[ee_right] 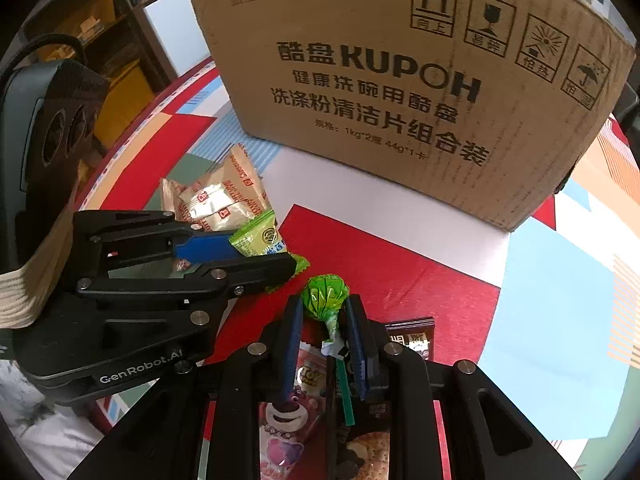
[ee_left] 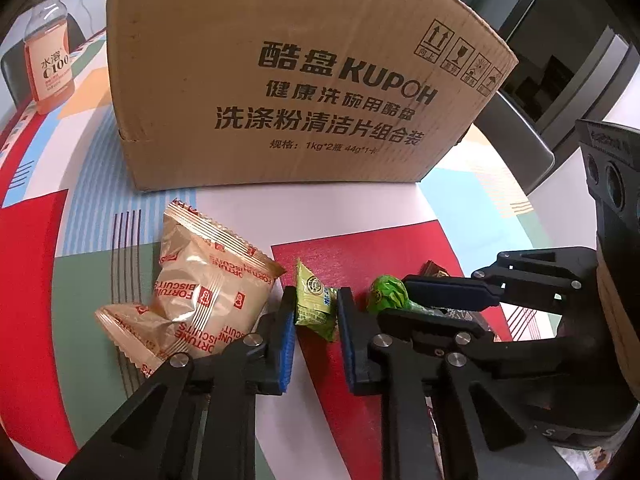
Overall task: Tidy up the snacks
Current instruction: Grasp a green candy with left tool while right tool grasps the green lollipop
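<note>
Cardboard box (ee_left: 288, 80): brown, printed KUPOH in black, standing upright at the back of the tabletop (ee_left: 32, 280); only its front wall faces us, so whatever it holds is hidden.
Bottle (ee_left: 48, 60): clear, with orange drink in it and a C100 label, standing left of the box and apart from it.
Tabletop cloth: blocks of red, white, pale blue and green, with stripes.
Left claw (ee_left: 316, 312): narrow, its blue pads closed on the small yellow-green sachet (ee_left: 314, 300), which sits between them just above the red patch.
Right claw (ee_right: 322, 320): narrow, pinching the twisted wrapper neck of the green lollipop (ee_right: 324, 292); the round head pokes out ahead of the tips, the green stick trails back between the fingers.
Biscuit packets (ee_left: 200, 292): two tan Fortune Biscuits packs, crinkled, lying overlapped just left of the left claw, in front of the box.
Dark brown packet (ee_right: 412, 334): flat on the red patch, just right of the right claw.
Pink cartoon-bear packet (ee_right: 288, 412): lying under the right claw, partly covered by its frame, with a biscuit-print packet (ee_right: 368, 456) beside it.
Crowding: both claws work side by side, near each other; the snacks lie loose between them and the box.
</note>
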Demonstrator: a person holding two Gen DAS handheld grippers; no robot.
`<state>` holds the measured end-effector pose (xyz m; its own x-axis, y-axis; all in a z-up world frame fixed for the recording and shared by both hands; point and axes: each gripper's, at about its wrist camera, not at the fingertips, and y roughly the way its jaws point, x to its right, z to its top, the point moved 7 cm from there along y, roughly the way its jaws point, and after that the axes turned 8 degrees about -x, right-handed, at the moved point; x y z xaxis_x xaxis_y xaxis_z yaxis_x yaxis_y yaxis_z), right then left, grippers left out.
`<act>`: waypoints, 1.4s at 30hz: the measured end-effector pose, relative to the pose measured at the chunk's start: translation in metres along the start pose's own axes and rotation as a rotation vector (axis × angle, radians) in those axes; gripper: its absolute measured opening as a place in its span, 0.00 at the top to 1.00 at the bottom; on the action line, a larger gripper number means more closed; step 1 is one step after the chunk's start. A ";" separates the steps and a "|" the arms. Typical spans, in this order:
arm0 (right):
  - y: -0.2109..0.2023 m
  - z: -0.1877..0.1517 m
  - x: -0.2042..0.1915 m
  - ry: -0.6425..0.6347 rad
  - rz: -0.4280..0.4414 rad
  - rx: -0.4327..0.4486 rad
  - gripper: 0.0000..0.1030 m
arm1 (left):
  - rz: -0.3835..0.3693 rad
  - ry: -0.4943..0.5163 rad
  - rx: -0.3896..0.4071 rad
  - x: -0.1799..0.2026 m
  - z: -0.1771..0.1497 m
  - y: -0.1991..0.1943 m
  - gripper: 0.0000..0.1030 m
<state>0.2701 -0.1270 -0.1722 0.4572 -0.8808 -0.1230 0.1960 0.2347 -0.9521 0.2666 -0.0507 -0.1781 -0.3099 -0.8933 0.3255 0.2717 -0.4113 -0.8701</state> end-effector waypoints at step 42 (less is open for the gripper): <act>-0.036 0.005 0.001 0.053 0.012 0.108 0.93 | 0.055 0.034 0.145 0.015 0.004 -0.064 0.84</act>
<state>0.2679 -0.1345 -0.1368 0.4140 -0.8976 -0.1517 0.2847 0.2859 -0.9150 0.2484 -0.0387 -0.1164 -0.3206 -0.9096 0.2642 0.4172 -0.3860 -0.8228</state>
